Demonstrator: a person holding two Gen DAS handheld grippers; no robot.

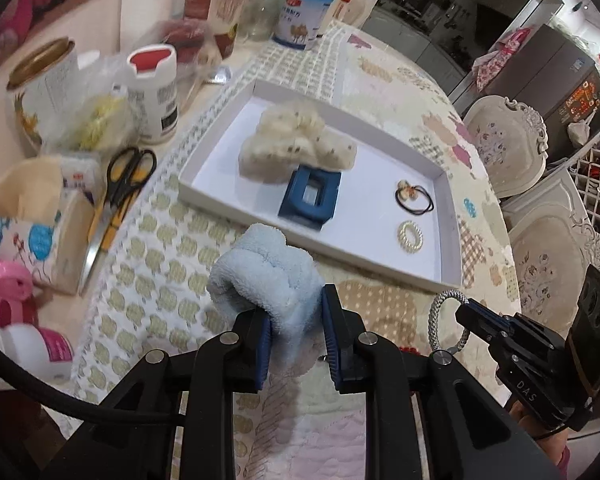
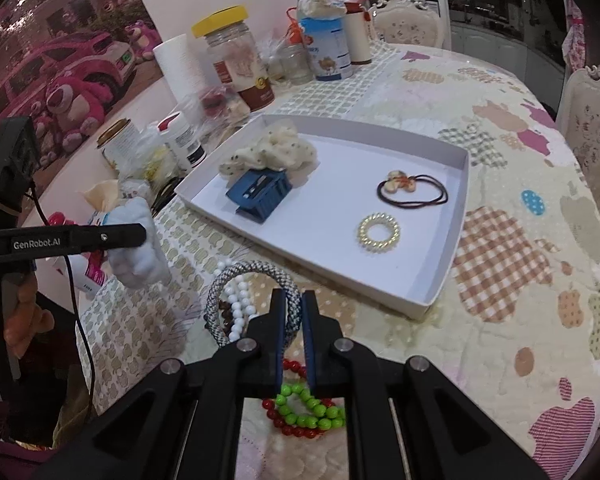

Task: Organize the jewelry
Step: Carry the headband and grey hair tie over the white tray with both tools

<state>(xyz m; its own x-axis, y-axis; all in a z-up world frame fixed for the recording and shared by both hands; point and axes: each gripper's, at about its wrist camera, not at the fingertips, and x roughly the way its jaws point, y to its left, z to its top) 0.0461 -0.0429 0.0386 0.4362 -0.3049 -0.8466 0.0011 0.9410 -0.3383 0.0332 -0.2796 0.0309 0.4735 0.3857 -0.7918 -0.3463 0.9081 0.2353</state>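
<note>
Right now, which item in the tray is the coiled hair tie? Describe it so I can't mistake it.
Find the shallow white tray on the patterned tablecloth. In its near right part lies the coiled hair tie, a small pale-gold spiral ring. The brown elastic just beyond it is a thin dark loop with a charm; the coil is thick, translucent and plain.

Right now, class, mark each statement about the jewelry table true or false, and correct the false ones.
1. The left tongs grip a light blue scrunchie. True.
2. The right tongs are open and hold nothing. False: they are shut on a grey braided bracelet.
3. The blue hair claw lies in the white tray. True.
4. The green bead bracelet lies in the tray. False: it lies on the tablecloth.
</note>
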